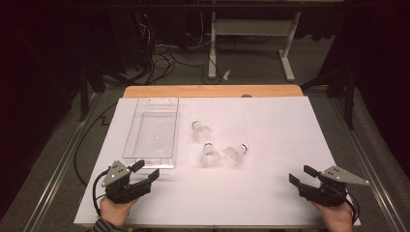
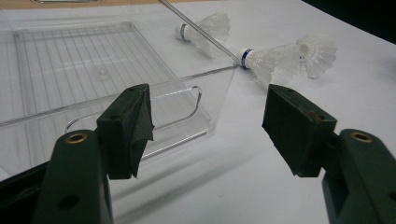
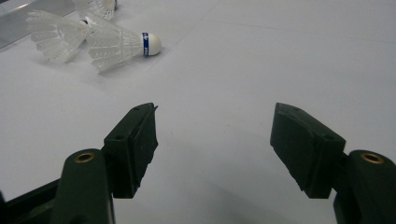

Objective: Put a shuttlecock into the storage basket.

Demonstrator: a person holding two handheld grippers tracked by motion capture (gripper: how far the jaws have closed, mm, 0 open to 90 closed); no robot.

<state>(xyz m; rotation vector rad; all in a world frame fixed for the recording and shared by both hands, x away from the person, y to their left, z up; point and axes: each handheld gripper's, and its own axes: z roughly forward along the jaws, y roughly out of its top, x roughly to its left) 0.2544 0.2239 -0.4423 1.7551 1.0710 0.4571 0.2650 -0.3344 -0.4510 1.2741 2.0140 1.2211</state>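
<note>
A: Start at the left. What is the left gripper [image 1: 146, 171] doing?

B: It sits at about seven o'clock on the white sheet [image 1: 270, 193], held in the person's left hand [image 1: 115, 209]. Its jaws stand wide apart with nothing between them, pointing toward two o'clock.

A: What is nearest to it?

B: The clear bin [image 1: 151, 157], just beyond the jaws at about ten o'clock of the sheet's middle. In the left gripper view its near wall with the cut-out handle [image 2: 187, 109] lies right ahead of the left jaw, not touching. The bin holds nothing.

A: And the shuttlecocks?

B: There are three, lying on the sheet just right of the bin, near the centre. The far shuttlecock [image 1: 200, 131] is at about eleven o'clock of the group. The middle shuttlecock [image 1: 209, 154] stands with its cork up, at six o'clock of the far one. The right shuttlecock [image 1: 235, 153] lies on its side just beside it, at three o'clock, cork pointing to two o'clock. Whether those two touch, I cannot tell.

A: The right side?

B: The right gripper [image 1: 302, 174] rests at five o'clock on the sheet in the right hand [image 1: 337, 215]. Its jaws also gape, empty, aimed toward ten o'clock. In the right gripper view the shuttlecocks lie well ahead at eleven o'clock, apart from the jaws.
</note>
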